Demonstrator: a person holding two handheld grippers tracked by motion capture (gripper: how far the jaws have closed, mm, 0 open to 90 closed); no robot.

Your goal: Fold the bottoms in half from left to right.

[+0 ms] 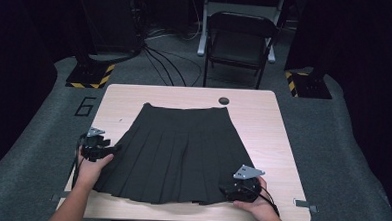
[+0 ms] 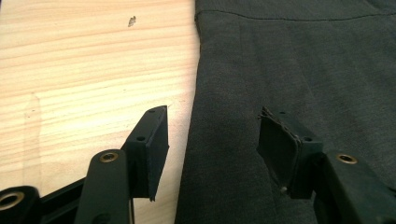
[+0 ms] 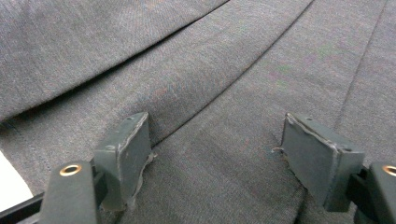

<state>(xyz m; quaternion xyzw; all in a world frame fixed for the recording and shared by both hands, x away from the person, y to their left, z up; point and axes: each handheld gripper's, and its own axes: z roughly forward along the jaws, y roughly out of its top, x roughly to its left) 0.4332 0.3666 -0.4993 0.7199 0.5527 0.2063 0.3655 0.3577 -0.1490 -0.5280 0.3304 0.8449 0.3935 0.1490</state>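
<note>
Left claw [image 1: 98, 147] gapes open astride the pleated skirt [image 1: 174, 152] edge on the table [image 1: 271, 124]; right claw [image 1: 241, 185] gapes over the hem corner. Closing too shallowly could pinch one layer, letting pleats slip crooked

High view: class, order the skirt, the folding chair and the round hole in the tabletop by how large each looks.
1. Skirt
2. Folding chair, though it stands farther from the camera, so its true size is unsure
3. Round hole

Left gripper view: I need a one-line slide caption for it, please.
Open left gripper straddling the side edge of a dark pleated skirt on a pale wooden table, one jaw over wood, one over fabric.
</note>
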